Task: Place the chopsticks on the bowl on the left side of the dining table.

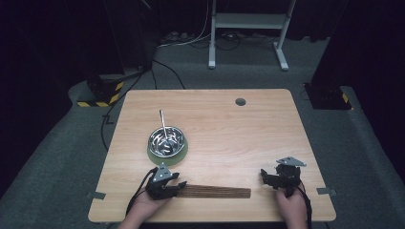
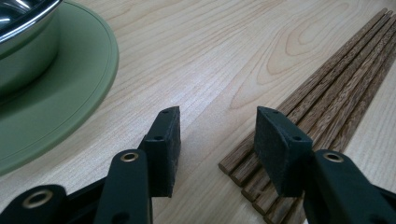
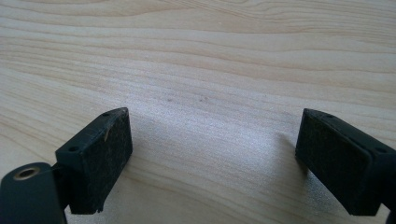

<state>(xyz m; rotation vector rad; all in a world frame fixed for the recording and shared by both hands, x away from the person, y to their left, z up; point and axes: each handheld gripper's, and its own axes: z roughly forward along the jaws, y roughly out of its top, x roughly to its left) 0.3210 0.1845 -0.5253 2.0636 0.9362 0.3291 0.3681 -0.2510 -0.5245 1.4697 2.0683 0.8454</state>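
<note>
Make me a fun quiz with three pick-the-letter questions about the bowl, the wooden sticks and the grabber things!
1. Where do the chopsticks lie?
A. inside the bowl
B. on the table near the front edge, by the left gripper
C. on the floor

2. What colour is the plate under the metal bowl?
A. green
B. red
C. blue

3. How do the jaws of the right gripper stand?
A. shut on a spoon
B. shut on a chopstick
C. open, with nothing between them

Answers:
1. B, the high view shows them flat on the table beside that gripper.
2. A, the left gripper view shows a green rim.
3. C, bare wood shows between the two pads.
</note>
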